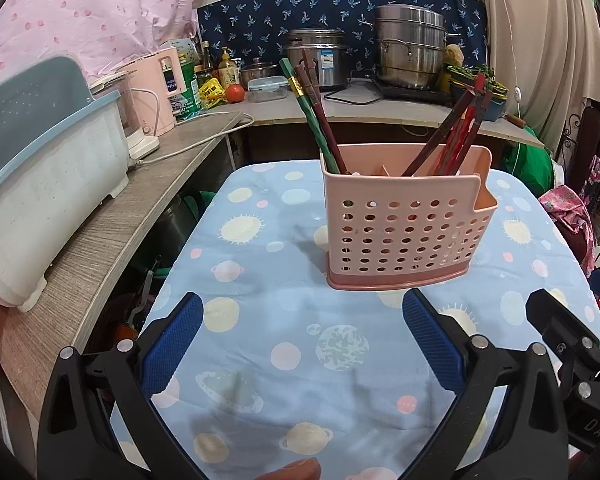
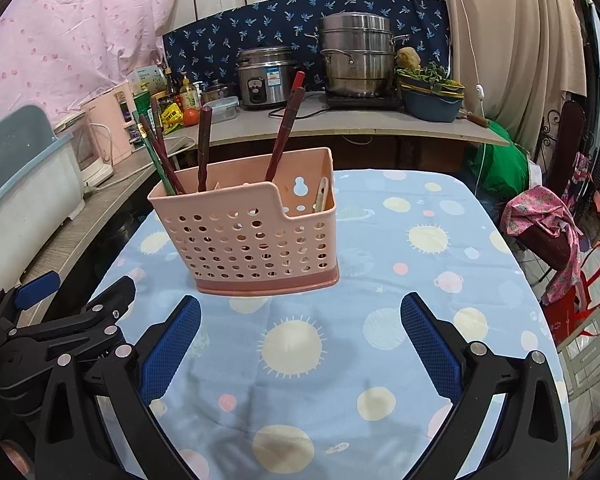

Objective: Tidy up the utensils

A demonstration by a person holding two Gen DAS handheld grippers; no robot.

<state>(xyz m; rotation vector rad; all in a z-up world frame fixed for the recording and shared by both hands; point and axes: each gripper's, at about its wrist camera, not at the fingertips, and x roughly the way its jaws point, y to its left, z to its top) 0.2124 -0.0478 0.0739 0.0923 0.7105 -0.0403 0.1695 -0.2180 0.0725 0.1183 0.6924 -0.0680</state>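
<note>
The pink perforated utensil caddy (image 1: 408,220) stands upright on the counter (image 1: 260,280), which wears a blue planet-print cloth, and it already holds the chopsticks: a green-and-brown bunch (image 1: 316,116) leaning left in one end compartment and a red-brown bunch (image 1: 456,132) leaning right further along. A pale utensil (image 2: 321,196) sits low in the notched end compartment.

Both tools hang back from the caddy with nothing in them. The left hand-held gripper (image 1: 302,344) is spread wide, the caddy ahead of it and a little to its right. The right hand-held gripper (image 2: 300,346) is equally wide, the caddy ahead and slightly left.

The caddy's long axis runs across both views, the chopsticks rising steeply from it. Neither hand looks clearly nearer. No loose utensil shows on the cloth, so the sorting appears largely done.
</note>
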